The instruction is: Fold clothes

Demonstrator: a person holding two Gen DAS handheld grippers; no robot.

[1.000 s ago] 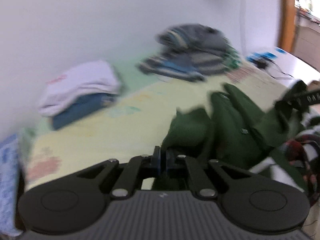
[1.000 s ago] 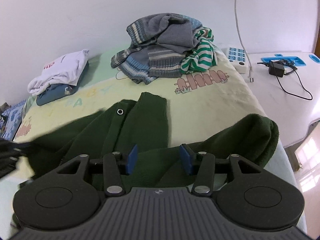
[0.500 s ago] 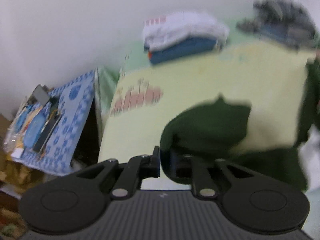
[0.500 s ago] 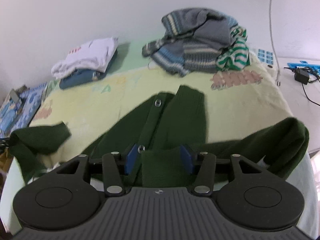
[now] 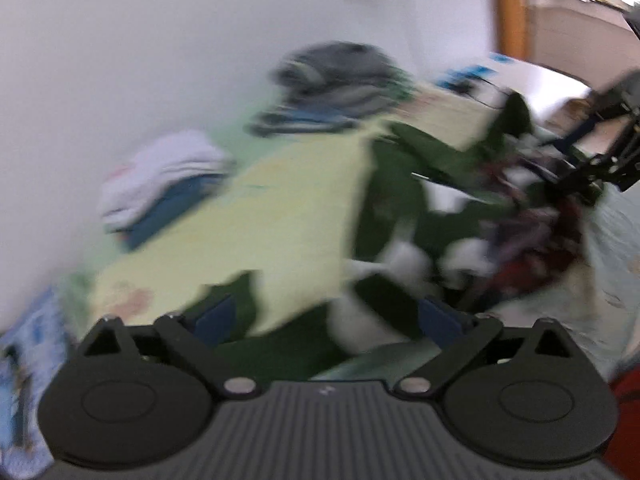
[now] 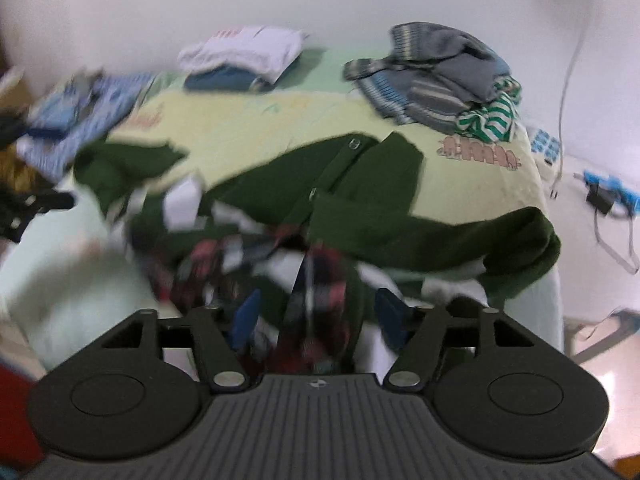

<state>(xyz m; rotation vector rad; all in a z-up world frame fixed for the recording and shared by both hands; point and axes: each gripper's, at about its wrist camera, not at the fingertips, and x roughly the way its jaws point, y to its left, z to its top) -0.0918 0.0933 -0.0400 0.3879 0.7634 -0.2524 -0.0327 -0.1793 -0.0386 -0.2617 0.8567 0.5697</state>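
A dark green cardigan [image 6: 360,204] with a plaid lining lies spread on the yellow bed sheet [image 6: 256,120], one sleeve out to the left and one draped over the right edge. My right gripper [image 6: 316,316] is open just above the cardigan's lower hem, holding nothing. My left gripper [image 5: 328,318] is open over the left sleeve [image 5: 236,308], which lies loose on the sheet [image 5: 280,200]. The left wrist view is blurred. The right gripper shows in it at the far right [image 5: 592,152].
A folded white and blue stack [image 6: 244,56] sits at the back left. A pile of grey striped knitwear and a green striped top [image 6: 440,76] sits at the back right. A white side table with a charger and cable [image 6: 600,196] stands to the right.
My left gripper was shut on the green sleeve, carried it out to the left, and has now opened and let it go. The right gripper has pulled back toward the hem.
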